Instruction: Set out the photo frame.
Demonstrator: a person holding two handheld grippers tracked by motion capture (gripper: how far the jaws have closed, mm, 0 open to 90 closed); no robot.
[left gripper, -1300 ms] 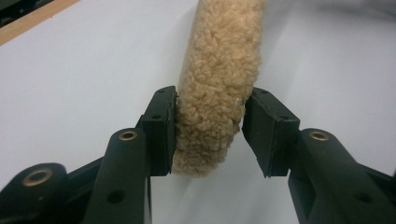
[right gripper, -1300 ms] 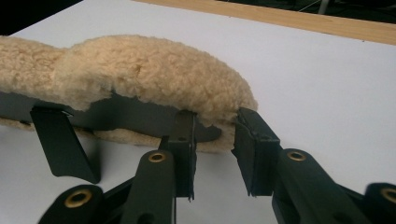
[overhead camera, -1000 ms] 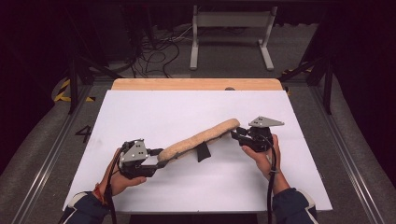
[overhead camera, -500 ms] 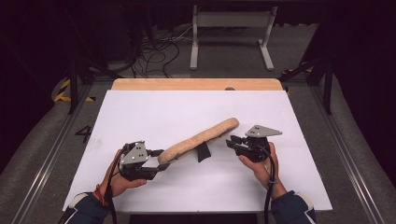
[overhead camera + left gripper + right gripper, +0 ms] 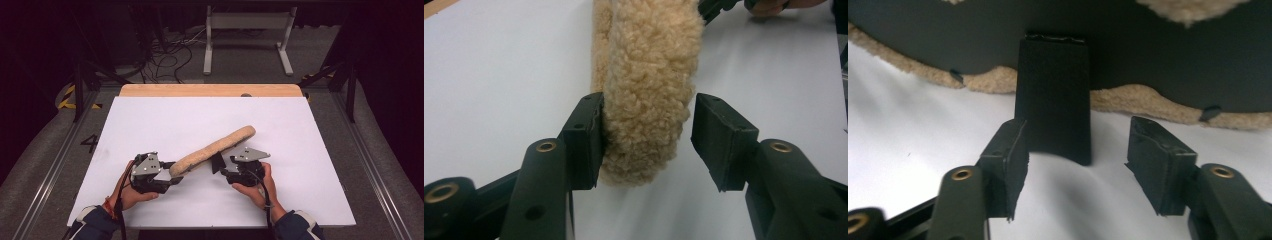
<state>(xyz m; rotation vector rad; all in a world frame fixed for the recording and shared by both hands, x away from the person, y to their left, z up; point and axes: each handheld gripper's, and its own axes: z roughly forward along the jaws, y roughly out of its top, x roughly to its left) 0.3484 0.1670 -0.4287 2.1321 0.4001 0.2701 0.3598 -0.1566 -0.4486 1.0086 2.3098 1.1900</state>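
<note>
Left gripper [image 5: 172, 172] jaws, just opening, flank the long tan fleece pad's [image 5: 212, 149] end; right gripper [image 5: 220, 165] jaws, just opened, straddle its black strap tab [image 5: 1055, 107] for regrasping.

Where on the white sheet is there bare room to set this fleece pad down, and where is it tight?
Bare room: the far half of the white sheet, between the fleece pad and the wooden edge, and the right side beyond the right gripper. Tight: the near middle, where the left gripper, the black strap and both hands crowd the pad.
</note>
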